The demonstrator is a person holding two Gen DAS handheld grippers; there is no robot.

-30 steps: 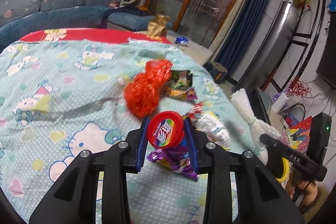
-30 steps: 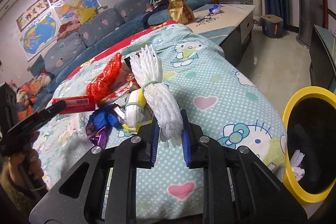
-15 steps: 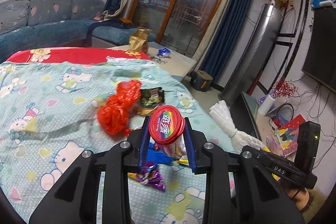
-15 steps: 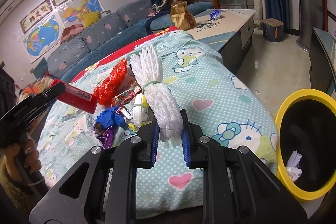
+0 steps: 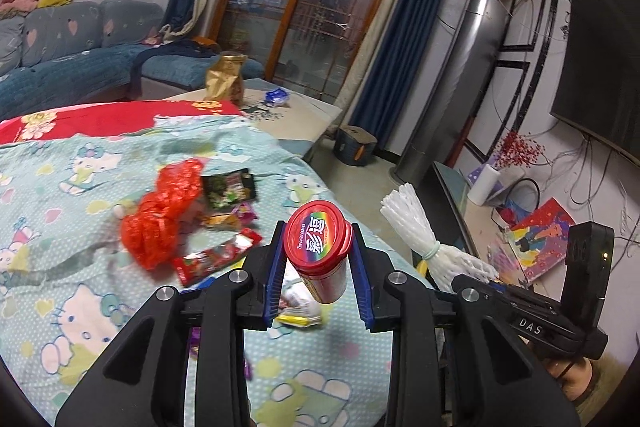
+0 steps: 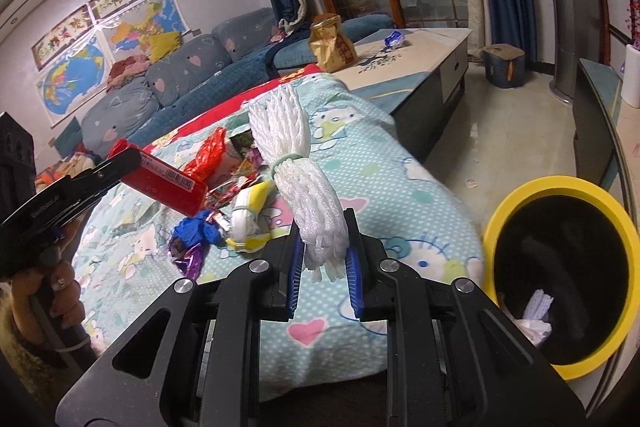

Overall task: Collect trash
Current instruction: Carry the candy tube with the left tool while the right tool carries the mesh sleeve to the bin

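Both wrist views look down across the bedspread (image 5: 60, 195) from close above.

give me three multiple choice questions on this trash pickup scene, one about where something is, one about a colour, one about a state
1. Where is the yellow-rimmed bin?
A. on the bed
B. on the floor beside the bed
C. on the sofa

2. What colour is the foam net bundle in the right gripper?
A. white
B. red
C. blue

3. What is the state of the left gripper?
A. open, nothing between its fingers
B. shut on the red canister
C. out of view

Answers:
1 B, the bin stands on floor tiles by the bed's edge.
2 A, its mesh is white.
3 B, both blue pads press the canister's sides, clear of the bedspread.
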